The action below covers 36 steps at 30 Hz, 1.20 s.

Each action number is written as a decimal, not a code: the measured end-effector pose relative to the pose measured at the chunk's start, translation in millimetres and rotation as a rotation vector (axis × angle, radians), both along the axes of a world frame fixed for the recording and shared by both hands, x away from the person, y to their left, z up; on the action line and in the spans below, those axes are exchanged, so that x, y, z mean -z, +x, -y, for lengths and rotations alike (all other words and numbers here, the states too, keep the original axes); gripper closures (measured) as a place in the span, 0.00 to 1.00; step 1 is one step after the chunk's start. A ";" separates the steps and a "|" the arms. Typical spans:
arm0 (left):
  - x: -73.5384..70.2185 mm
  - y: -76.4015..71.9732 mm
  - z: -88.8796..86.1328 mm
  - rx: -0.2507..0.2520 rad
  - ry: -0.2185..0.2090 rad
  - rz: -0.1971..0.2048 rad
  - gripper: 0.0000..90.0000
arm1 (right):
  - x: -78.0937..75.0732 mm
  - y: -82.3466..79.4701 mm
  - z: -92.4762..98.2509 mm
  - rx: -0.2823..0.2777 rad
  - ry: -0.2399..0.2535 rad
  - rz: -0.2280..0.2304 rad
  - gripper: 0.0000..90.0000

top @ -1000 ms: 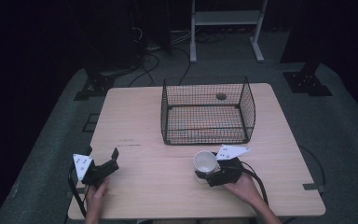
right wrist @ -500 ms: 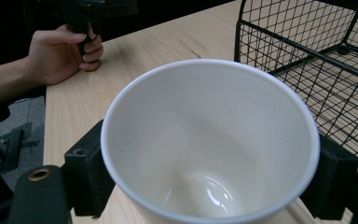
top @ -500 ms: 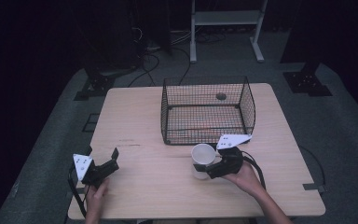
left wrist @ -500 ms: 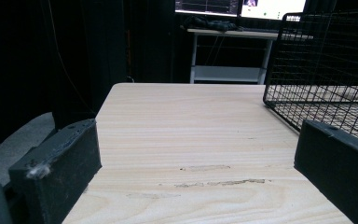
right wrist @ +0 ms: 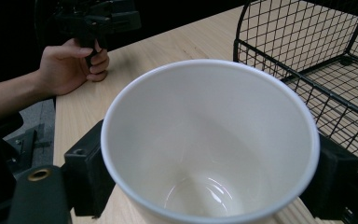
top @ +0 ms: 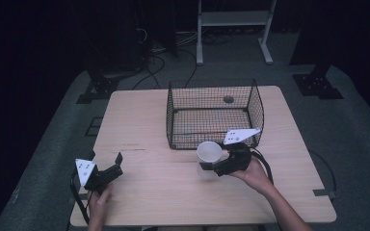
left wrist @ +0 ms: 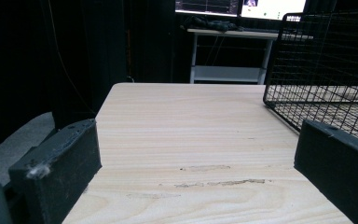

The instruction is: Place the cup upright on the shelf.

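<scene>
A white paper cup (top: 209, 151) is held upright, mouth up, by my right gripper (top: 212, 162), which is shut on its sides. The cup hangs a little above the wooden table (top: 139, 120), just in front of the black wire basket (top: 215, 115). In the right gripper view the empty cup (right wrist: 209, 140) sits between both jaws, with the basket (right wrist: 307, 70) close on the right. My left gripper (top: 105, 159) rests open at the table's front left. Nothing lies between its jaws in the left gripper view (left wrist: 196, 172).
The basket (left wrist: 326, 70) stands at the table's middle back, and a small dark round mark (top: 228, 99) shows at its far side. The person's left hand (right wrist: 70, 65) rests at the table edge. A white stand (top: 233, 24) and cables are on the floor behind.
The right gripper has carried the cup away from the person towards the basket's front wall and lifted it slightly. The left gripper has stayed put.
</scene>
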<state>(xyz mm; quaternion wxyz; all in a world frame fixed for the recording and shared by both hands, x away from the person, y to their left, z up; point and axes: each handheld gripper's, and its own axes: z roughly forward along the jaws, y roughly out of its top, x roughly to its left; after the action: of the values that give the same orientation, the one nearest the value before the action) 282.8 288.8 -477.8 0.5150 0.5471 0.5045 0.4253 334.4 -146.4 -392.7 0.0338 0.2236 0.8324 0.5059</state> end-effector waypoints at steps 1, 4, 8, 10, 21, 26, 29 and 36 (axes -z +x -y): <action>0.0 0.0 0.0 0.000 0.000 0.000 0.00 | -1.3 1.2 -0.3 0.000 0.001 -0.001 0.21; -0.1 -0.1 -0.2 0.000 -0.001 -0.001 0.00 | -5.7 4.8 -2.3 -0.004 -0.006 -0.001 0.21; -0.1 -0.1 -0.4 0.001 -0.002 -0.001 0.00 | -11.3 9.1 -5.1 -0.013 -0.011 0.000 0.20; -0.1 -0.1 -0.5 0.001 -0.002 -0.001 0.00 | -13.3 11.4 -6.4 -0.011 -0.011 -0.001 0.20; 0.0 0.0 -0.4 0.001 -0.006 0.002 0.00 | -30.3 21.3 -8.6 -0.001 -0.002 0.010 0.20; 0.0 -0.1 -0.2 0.002 -0.005 0.002 0.00 | -37.2 26.3 -7.3 0.014 0.001 0.019 0.20; 0.0 0.0 -0.2 0.002 -0.005 0.002 0.00 | -42.6 30.7 -6.2 0.019 0.011 0.016 0.20; 0.0 -0.1 -0.1 0.002 -0.004 0.002 0.00 | -49.1 37.5 -7.1 0.027 0.000 0.024 0.20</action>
<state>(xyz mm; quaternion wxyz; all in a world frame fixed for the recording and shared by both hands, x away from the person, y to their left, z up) 282.7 288.9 -477.8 0.5172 0.5461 0.5042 0.4243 372.0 -139.3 -343.7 0.0506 0.2286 0.8288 0.5081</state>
